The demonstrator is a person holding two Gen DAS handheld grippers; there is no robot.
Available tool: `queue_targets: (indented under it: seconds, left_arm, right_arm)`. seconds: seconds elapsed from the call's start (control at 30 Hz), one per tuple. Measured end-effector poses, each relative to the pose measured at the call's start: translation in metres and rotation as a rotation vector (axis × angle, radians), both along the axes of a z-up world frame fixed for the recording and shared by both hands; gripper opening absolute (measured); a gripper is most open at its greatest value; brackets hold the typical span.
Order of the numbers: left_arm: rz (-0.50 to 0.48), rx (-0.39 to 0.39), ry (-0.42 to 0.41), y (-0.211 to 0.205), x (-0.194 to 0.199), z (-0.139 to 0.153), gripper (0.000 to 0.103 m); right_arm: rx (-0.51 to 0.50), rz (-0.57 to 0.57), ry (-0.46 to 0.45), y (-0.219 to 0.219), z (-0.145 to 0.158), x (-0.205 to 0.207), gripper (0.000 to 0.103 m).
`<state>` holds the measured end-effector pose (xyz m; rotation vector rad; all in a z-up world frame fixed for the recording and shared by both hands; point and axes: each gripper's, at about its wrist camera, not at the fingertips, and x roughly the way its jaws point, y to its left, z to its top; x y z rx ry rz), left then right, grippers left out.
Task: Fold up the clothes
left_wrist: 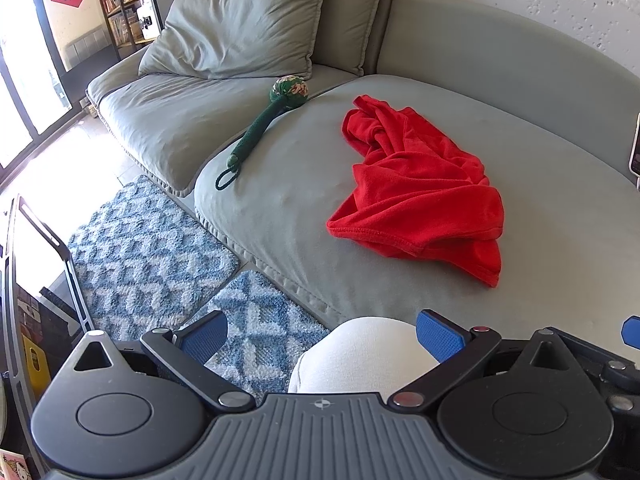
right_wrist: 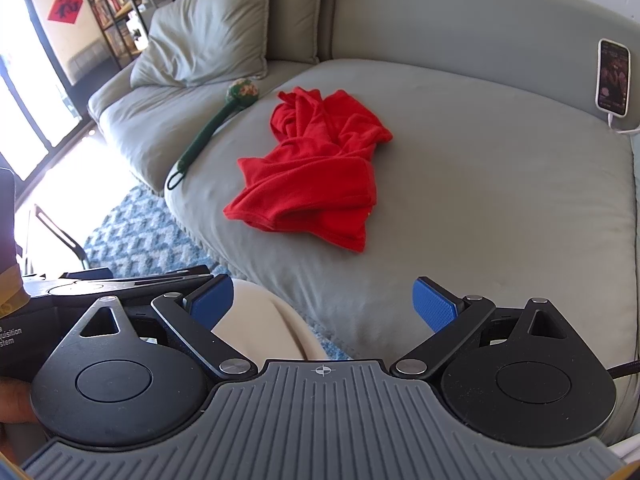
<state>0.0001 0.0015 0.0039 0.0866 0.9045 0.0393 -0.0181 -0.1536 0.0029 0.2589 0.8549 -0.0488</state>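
Left gripper is held released, blue pads spread wide, nothing gripped. It is positioned above the front edge of the sofa, well apart from the garment. A knee in light fabric is seen between the fingers, below them.

Right gripper is likewise held released, pads spread wide, nothing between them. It is positioned over the near edge of the sofa, apart from the garment. The left gripper's body is seen at the left edge of the right wrist view, just beside the right one.

Red garment is found crumpled in a heap on the grey seat cushion, roughly mid-cushion; a hemmed edge is turned toward the cameras. In the right wrist view the garment is seen left of centre, ahead of both grippers. It is touched by neither tool.

A green massage stick with a floral ball head is laid along the seam between the two seat cushions, near the garment but not touching; its loop is pointed toward the front edge. A pillow is propped against the backrest on the far cushion. A phone, cable attached, is leaned against the backrest at right. Blue patterned rugs are laid on the floor before the sofa.
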Motion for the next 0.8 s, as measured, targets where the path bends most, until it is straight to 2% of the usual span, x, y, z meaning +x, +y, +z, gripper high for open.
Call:
queue_targets:
  seconds: [0.8]
  left_arm:
    - [-0.001, 0.008, -0.007, -0.0021, -0.0001, -0.001, 0.102]
  right_arm:
    - [0.009, -0.001, 0.003, -0.0029, -0.0009, 0.0015, 0.097]
